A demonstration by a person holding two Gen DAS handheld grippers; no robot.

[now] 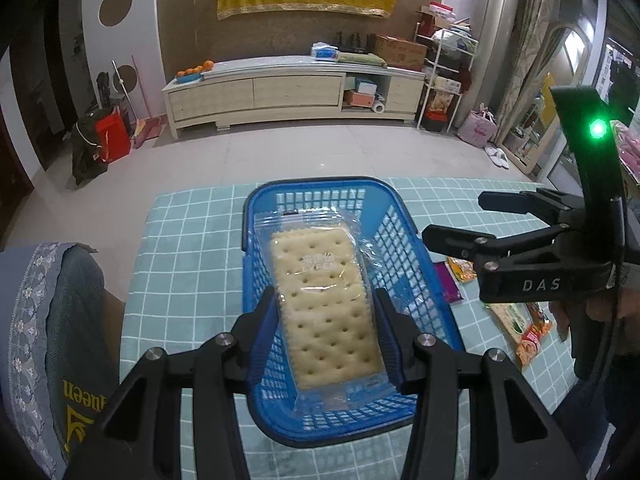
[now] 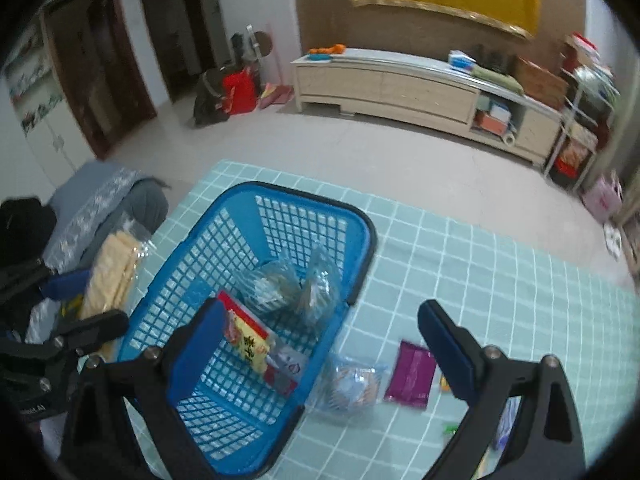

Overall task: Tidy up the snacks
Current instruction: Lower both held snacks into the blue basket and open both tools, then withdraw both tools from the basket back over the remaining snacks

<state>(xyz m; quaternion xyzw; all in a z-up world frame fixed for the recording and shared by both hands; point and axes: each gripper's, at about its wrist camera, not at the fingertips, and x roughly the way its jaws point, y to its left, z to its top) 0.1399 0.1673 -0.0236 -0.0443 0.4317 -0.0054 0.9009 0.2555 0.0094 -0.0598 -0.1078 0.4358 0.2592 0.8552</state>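
L tool [image 1: 326, 320] clamped shut-ish, R tool [image 2: 320, 340] jaws wide apart.

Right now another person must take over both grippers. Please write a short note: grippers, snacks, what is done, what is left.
Left gripper: shut on a clear-wrapped pack of pale crackers, held above the blue plastic mesh basket.
Right gripper: open, empty, above the basket's right edge.
Done: a yellow-red packet and clear-wrapped snacks lie inside the basket.
Left: the crackers, then the clear round-biscuit bag and purple packet on the checked cloth.
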